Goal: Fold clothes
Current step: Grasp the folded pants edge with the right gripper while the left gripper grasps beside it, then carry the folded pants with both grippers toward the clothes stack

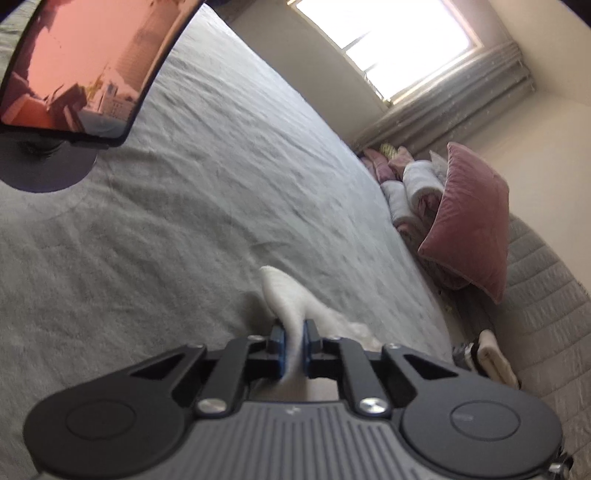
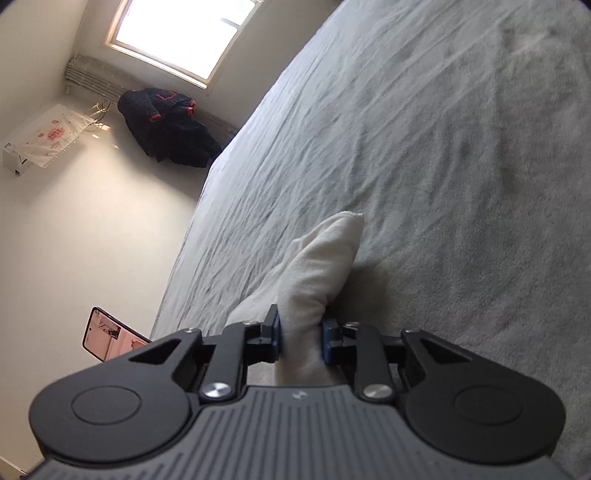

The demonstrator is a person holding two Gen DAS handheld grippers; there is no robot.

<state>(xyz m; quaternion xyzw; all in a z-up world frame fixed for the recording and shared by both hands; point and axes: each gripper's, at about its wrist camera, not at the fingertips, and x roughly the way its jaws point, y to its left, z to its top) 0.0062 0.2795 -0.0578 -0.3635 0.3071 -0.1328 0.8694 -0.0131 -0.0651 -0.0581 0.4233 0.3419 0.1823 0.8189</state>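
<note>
A white garment (image 1: 282, 295) is pinched between the blue pads of my left gripper (image 1: 294, 334), which is shut on a fold of it just above the grey bedspread (image 1: 221, 184). In the right wrist view another bunched part of white garment (image 2: 321, 266) sticks forward from my right gripper (image 2: 301, 334), also shut on the cloth. Most of the garment hangs below the grippers and is hidden. Whether both hold the same piece cannot be told.
A phone on a round stand (image 1: 74, 70) sits on the bed at upper left. Pink pillow (image 1: 469, 218) and rolled bedding lie by the bed's edge. A dark jacket (image 2: 166, 122) hangs under the window (image 2: 177, 33). The phone (image 2: 107, 334) shows beside the bed.
</note>
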